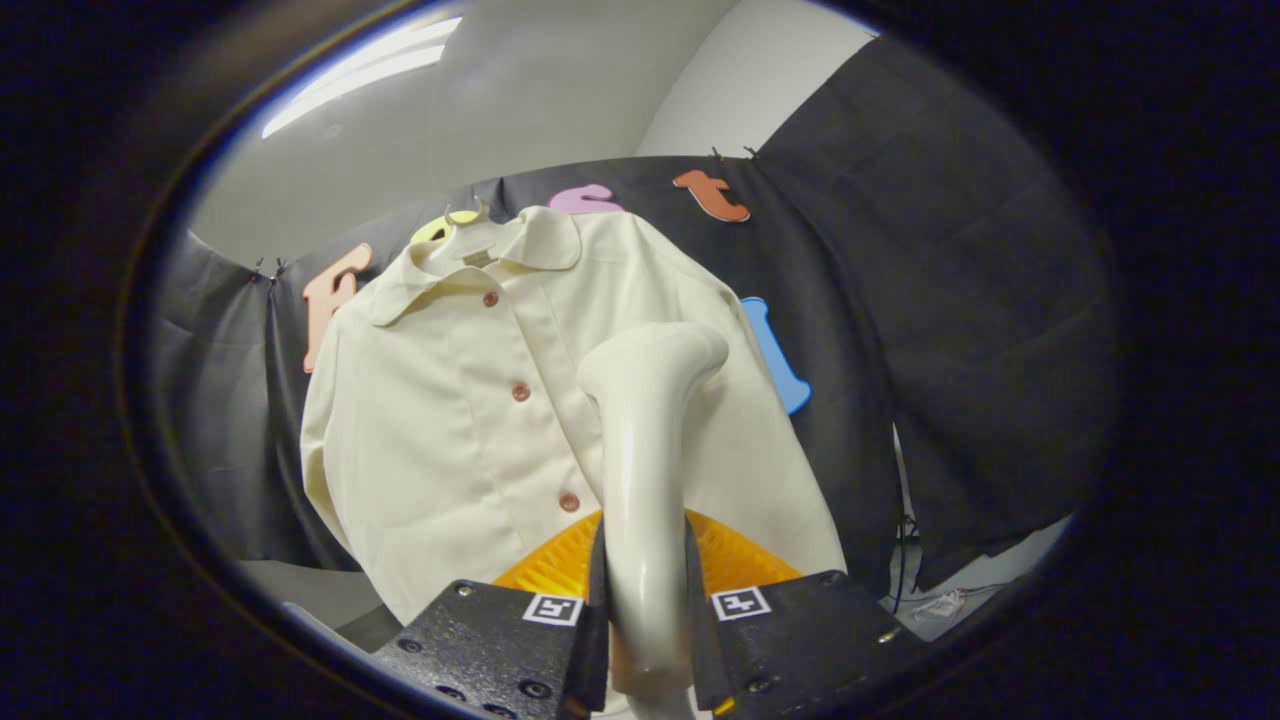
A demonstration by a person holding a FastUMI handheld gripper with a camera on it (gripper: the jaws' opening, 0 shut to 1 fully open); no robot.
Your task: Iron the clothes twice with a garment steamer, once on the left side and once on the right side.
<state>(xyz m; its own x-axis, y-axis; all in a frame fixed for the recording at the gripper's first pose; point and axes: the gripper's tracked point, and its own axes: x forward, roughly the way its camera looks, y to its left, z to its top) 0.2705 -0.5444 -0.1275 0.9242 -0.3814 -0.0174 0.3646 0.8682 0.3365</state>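
A cream button-front shirt (470,400) hangs on a hanger (465,240) against the booth wall, straight ahead of the fingers. My gripper (645,590) is shut on the handle of a cream garment steamer (645,440), which rises upright between the fingers. The steamer's curved head (680,350) stands in front of the shirt's right half, level with the middle button. Whether the head touches the cloth I cannot tell.
Black cloth walls (950,330) close the booth behind and to the right of the shirt. Some cables (920,590) lie low at the right, by the foot of the cloth. A ceiling light (360,70) glows overhead.
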